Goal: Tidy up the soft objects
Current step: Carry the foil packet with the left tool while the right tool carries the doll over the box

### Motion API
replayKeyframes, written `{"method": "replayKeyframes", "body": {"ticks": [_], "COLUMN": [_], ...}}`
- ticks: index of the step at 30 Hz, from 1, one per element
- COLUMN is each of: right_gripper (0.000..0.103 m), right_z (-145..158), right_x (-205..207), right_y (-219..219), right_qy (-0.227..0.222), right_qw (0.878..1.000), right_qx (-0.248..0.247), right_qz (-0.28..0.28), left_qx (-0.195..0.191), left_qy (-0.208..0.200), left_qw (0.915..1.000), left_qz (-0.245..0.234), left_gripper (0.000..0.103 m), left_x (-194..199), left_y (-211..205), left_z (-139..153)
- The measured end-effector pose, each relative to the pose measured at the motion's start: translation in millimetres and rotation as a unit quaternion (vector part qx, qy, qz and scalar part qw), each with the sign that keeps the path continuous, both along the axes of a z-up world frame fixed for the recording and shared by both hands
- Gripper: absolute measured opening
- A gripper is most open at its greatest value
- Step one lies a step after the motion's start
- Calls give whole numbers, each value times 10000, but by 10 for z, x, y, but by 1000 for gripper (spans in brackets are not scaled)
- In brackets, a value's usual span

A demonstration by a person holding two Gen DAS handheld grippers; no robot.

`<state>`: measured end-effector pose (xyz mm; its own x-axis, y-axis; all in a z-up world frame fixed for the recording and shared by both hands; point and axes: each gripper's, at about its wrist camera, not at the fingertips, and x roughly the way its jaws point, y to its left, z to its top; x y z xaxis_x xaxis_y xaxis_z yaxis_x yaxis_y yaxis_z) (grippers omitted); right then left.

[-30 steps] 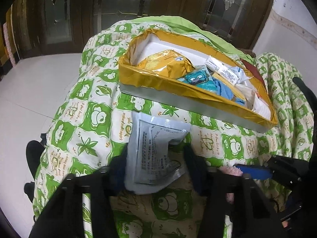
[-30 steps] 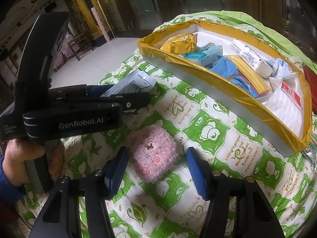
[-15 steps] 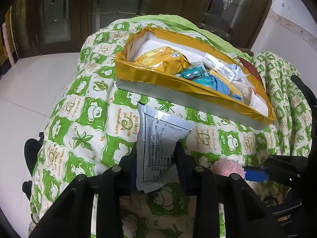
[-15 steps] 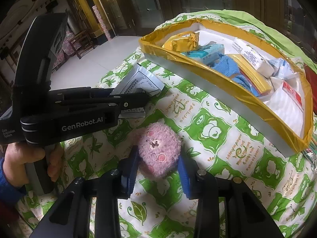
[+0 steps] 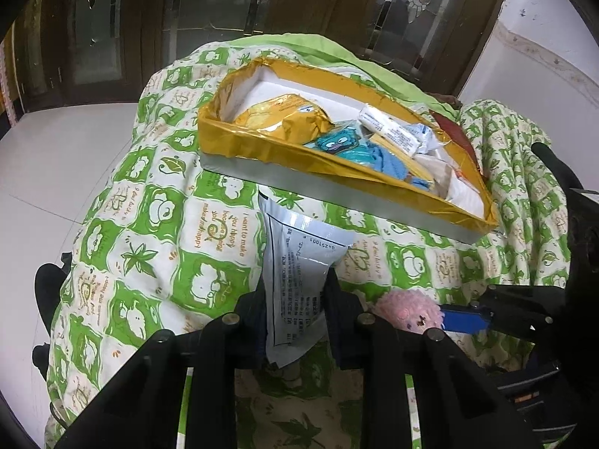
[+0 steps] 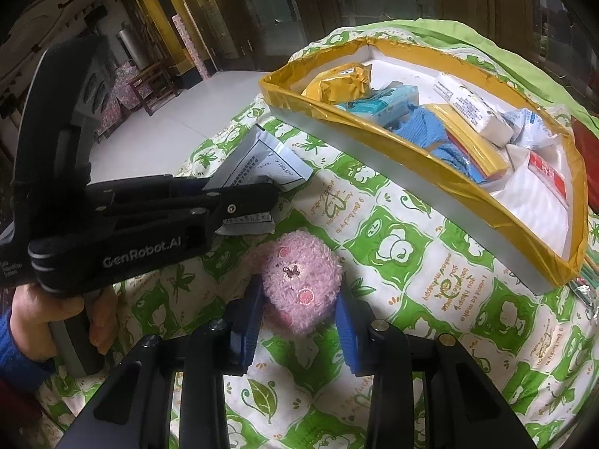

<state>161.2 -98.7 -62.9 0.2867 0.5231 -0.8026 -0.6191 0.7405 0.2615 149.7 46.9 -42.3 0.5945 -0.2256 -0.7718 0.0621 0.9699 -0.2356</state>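
Between my right gripper pads sits the pink plush toy, clamped; my left gripper is closing on the white printed sachet, pinched. Pickup step; next, lift both ahead into the gold-rimmed tray.

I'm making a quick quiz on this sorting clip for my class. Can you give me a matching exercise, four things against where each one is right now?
Things:
1. pink plush toy
2. white printed packet
3. yellow snack bag
4. blue knitted cloth

Places:
A. between the left gripper's closing jaws
B. at the tray's far-left end
C. gripped by the right gripper on the quilt
D. in the tray's middle, against its near wall

Pairs: 1-C, 2-A, 3-B, 4-D
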Motion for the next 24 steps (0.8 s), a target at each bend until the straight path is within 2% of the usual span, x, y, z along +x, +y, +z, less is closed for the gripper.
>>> {"method": "replayKeyframes", "body": {"ticks": [24], "right_gripper": [39], "right_z": [97], "right_x": [13], "right_y": [-87], "right_qy": [-29], "right_qw": [9999], "right_qx": [137], "right_qz": [-96], "left_qx": [-281], "left_qy": [-252], "left_qw": [9987], "left_qz": [332], "left_gripper": [24], "left_x": [-87], "left_y": [165], "left_z": [142]}}
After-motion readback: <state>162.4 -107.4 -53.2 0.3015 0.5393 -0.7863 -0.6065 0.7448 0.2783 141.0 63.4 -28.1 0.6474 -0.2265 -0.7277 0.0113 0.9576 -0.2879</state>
